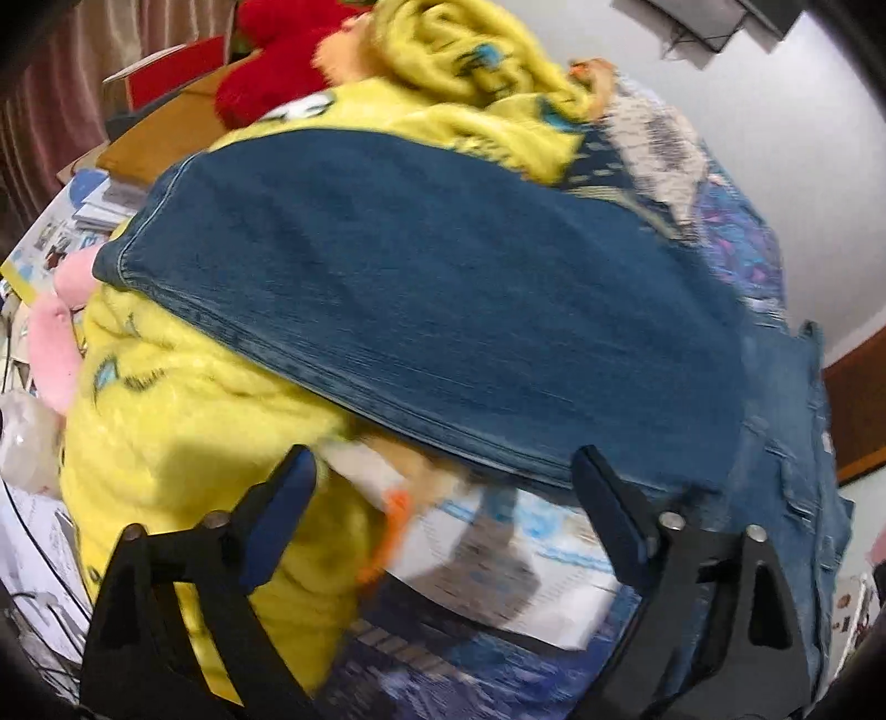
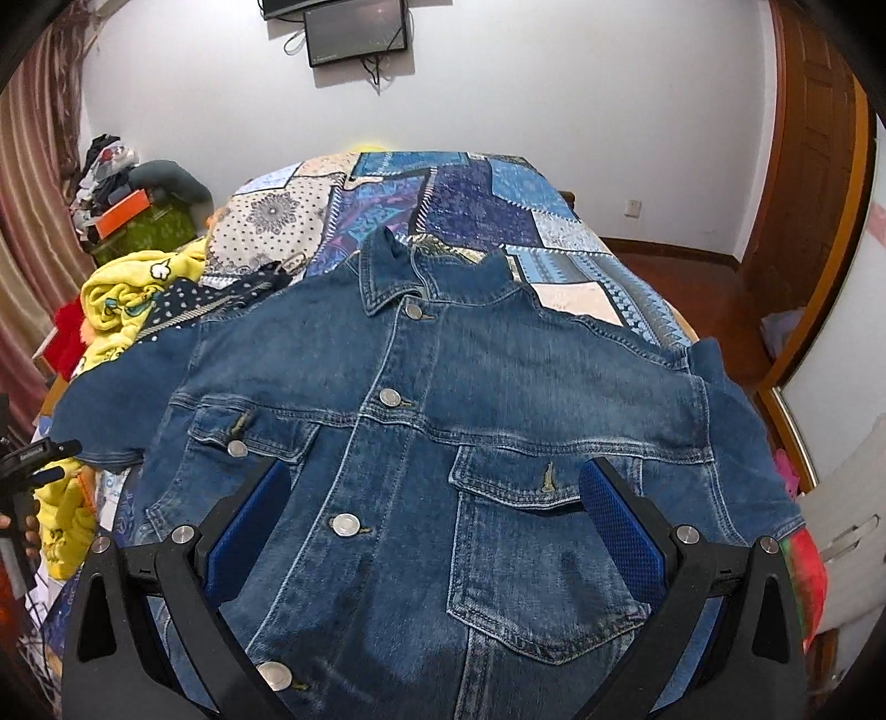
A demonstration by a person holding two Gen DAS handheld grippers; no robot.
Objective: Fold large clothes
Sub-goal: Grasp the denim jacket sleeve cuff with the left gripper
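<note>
Beside the denim jacket (image 2: 443, 443), a yellow blanket (image 1: 183, 415) lies bunched.

A: Walls?
B: Plain white wall (image 2: 554, 111), evenly lit. Dark monitor (image 2: 357, 33) mounted high, cables dangling under it. Socket (image 2: 633, 207) low on the right.
A: Floor?
B: Reddish-brown wood floor (image 2: 681, 271), matching skirting along the wall.
A: Door?
B: Wooden door frame (image 2: 819, 183) on the right edge.
A: Window?
B: Can't see glass. Striped pinkish curtain (image 2: 27, 183) down the left side.
A: Furniture?
B: Bed under a blue patchwork bedspread (image 2: 470, 199). Cluttered pile in the left corner, with an orange box (image 2: 119, 213) on top of something green.
A: Left wrist view?
B: Blurred. Same white wall (image 1: 775, 166), curtain at left.
</note>
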